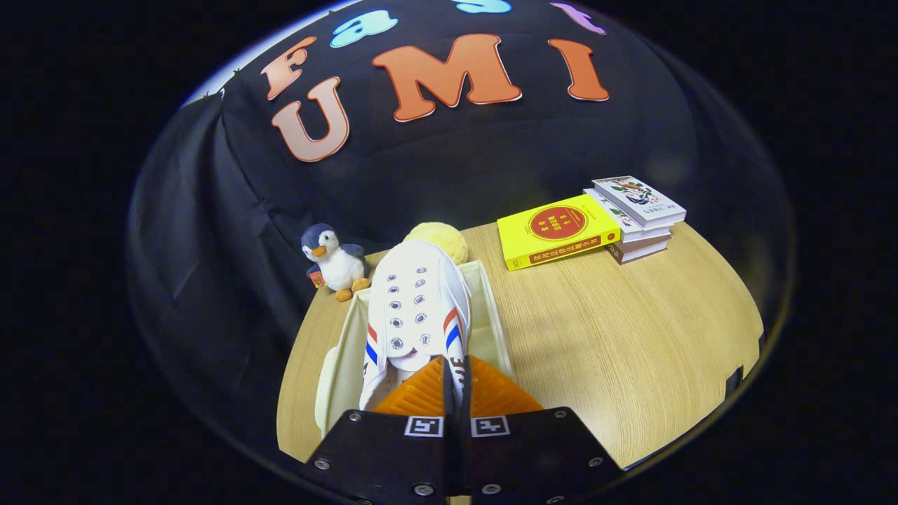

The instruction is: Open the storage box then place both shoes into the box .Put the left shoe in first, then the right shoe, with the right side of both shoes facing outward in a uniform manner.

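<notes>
My gripper [454, 382] pinches the shoe's [415, 308] heel rim, fingers hiding the heel, holding it over the open box [491, 315], toe pointing away toward the wall

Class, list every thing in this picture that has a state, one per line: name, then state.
gripper: shut on the shoe's heel edge
shoe: held, toe pointing away, above the box
storage box: open, on the table
yellow book: closed, lying flat
stack of books: closed, piled flat
toy penguin: upright beside the box
</notes>
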Demonstrator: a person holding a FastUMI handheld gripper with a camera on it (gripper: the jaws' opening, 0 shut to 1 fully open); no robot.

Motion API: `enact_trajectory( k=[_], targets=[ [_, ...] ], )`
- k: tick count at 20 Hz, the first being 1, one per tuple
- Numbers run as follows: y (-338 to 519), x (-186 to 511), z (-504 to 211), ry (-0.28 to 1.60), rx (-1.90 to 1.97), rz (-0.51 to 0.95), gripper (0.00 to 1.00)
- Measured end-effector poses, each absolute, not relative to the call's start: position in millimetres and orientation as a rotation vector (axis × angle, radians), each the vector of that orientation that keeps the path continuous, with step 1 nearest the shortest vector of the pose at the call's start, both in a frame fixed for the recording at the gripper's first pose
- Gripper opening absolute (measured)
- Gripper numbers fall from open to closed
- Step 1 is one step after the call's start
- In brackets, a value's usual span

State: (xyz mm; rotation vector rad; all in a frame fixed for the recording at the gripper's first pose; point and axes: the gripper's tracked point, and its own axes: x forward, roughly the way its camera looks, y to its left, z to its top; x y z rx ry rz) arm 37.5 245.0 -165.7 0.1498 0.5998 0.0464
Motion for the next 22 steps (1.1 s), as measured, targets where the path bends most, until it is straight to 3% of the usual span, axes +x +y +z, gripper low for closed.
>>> enact_trajectory(
  k=[11,13,17,22],
  targets=[
    [233,43,-228,0.708,-0.005,-0.094,0.0],
    [244,39,-235,0.749,-0.009,-0.063,0.04],
    [253,43,-204,0.656,-0.015,-0.039,0.53],
    [240,44,-168,0.588,0.016,-0.037,0.86]
  ],
)
